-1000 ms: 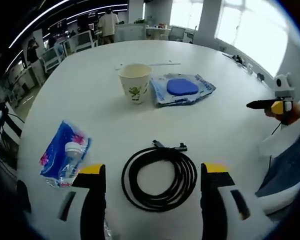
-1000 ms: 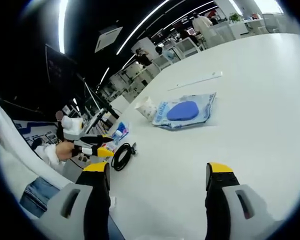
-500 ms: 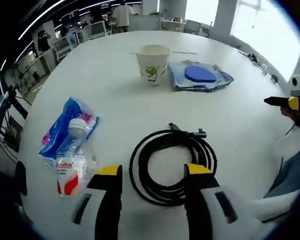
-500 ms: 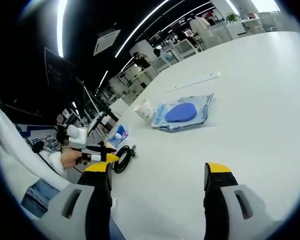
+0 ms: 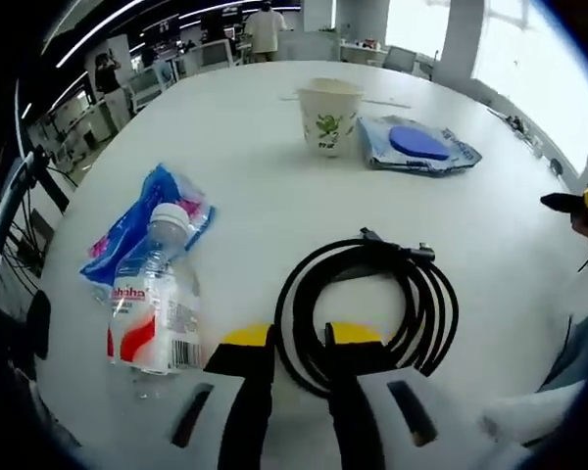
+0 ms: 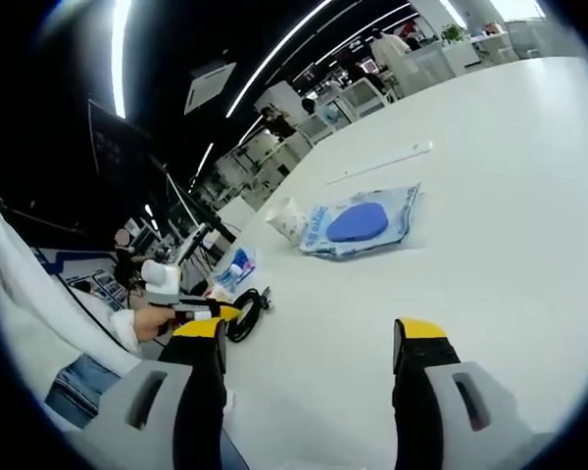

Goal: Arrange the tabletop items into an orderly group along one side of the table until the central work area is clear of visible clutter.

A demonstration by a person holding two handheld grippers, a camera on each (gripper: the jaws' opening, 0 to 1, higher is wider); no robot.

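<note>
A coiled black cable (image 5: 416,294) lies on the white table (image 5: 235,157) close in front of me. My left gripper (image 5: 301,338) is shut on the coil's near strand, which runs between the yellow tips. Left of it a clear water bottle (image 5: 149,299) lies partly on a blue snack packet (image 5: 149,217). Farther off stand a paper cup (image 5: 330,116) and a blue pouch (image 5: 418,144). My right gripper (image 6: 311,333) hangs open over bare table, with nothing between its fingers. In its view the left gripper (image 6: 214,311) sits at the cable (image 6: 248,308), with the cup (image 6: 289,219) and pouch (image 6: 361,223) beyond.
A thin white strip (image 5: 372,101) lies behind the cup, also seen as the strip (image 6: 380,162) in the right gripper view. The right gripper's tip (image 5: 571,203) shows at the table's right edge. A person's sleeve (image 6: 39,294) is at the left. Office desks and people stand far behind.
The left jaws have closed in from wide apart onto the near side of the cable coil. The left camera moved closer and the bottle came into view. The right gripper barely moved.
</note>
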